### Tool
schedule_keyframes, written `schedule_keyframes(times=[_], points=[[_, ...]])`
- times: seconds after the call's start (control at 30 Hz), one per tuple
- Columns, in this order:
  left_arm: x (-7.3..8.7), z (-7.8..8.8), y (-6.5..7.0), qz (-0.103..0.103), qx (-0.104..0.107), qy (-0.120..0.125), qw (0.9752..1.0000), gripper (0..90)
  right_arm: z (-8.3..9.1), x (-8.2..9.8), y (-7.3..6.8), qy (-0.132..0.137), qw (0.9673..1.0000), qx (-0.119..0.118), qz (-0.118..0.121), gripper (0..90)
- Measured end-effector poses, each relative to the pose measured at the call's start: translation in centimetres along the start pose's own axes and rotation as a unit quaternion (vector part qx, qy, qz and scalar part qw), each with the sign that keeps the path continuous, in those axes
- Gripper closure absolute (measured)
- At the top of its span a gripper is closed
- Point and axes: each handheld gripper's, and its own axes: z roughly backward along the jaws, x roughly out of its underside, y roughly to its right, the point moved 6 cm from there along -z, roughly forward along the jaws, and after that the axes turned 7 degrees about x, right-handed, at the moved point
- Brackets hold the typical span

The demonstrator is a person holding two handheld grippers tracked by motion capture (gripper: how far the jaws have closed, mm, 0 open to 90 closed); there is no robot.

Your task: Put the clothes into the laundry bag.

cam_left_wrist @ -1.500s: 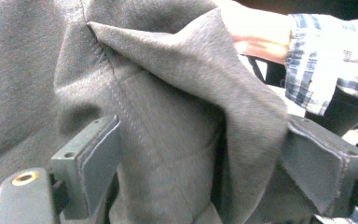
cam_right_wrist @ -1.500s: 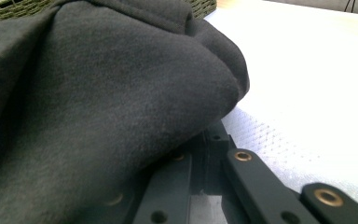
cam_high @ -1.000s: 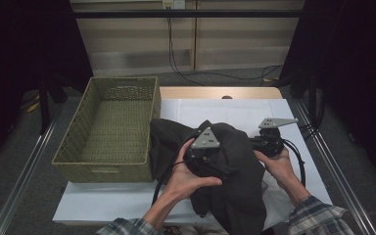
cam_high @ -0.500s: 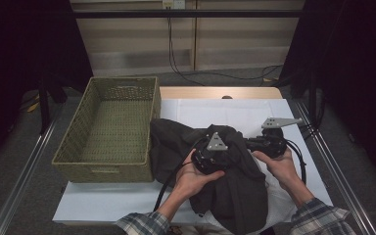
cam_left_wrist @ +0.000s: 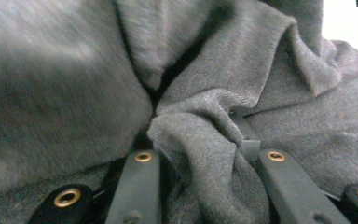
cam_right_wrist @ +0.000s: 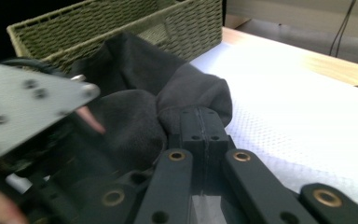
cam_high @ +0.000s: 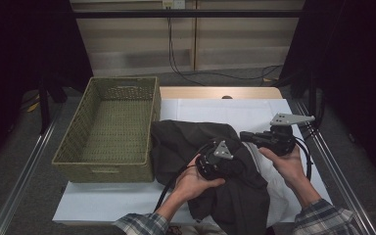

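Observation:
A dark grey garment (cam_high: 191, 142) lies crumpled on the white-covered table (cam_high: 225, 110). My left gripper (cam_high: 220, 159) presses down into its middle. In the left gripper view the jaws (cam_left_wrist: 196, 140) have just been closing, and a fold of the grey fabric (cam_left_wrist: 200, 121) is pinched between them. My right gripper (cam_high: 245, 135) is held level at the garment's right side, pointing left. Its jaws (cam_right_wrist: 200, 116) are pressed together, and the dark fabric (cam_right_wrist: 135, 121) bunches up at their tips. The left gripper's grey plate (cam_right_wrist: 28, 107) is close beside it.
A green woven basket (cam_high: 112, 127) stands at the table's left, with the garment's left edge against its wall (cam_right_wrist: 121, 23). Bare white cover (cam_right_wrist: 298, 93) stretches behind and to the right of the garment. Metal rails run along both table sides.
My left gripper came down onto the garment and closed on a fold of it. The right gripper rose slightly, with the fabric still at its tips.

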Motion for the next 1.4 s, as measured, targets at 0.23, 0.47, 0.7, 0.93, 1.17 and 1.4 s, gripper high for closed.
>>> schedule_keyframes(times=[0.23,0.47,0.7,0.93,1.17,1.4], points=[[0.0,-0.4,-0.7,0.021,-0.013,0.011,0.9996,67.6,-0.2,1.3,-1.3,-0.018,0.9997,-0.017,0.007,90.0],[-0.3,0.4,-0.5,0.037,-0.006,0.063,0.9973,51.1,-0.3,2.7,-1.4,-0.028,0.9995,-0.017,0.006,90.0],[-0.8,3.9,0.0,0.030,0.001,0.100,0.9945,33.9,-0.5,2.8,-0.9,-0.029,0.9995,-0.012,0.000,90.0],[-1.5,7.2,-0.3,0.020,-0.019,0.132,0.9908,21.7,-0.6,2.7,-0.6,-0.025,0.9996,-0.009,-0.006,90.0],[-0.7,6.9,-4.2,0.045,-0.082,0.128,0.9873,8.3,-0.7,2.6,-0.2,-0.023,0.9996,-0.007,-0.012,90.0],[1.5,2.6,-5.8,0.083,-0.047,0.078,0.9924,18.8,-0.8,2.6,0.2,-0.022,0.9996,-0.004,-0.019,90.0]])
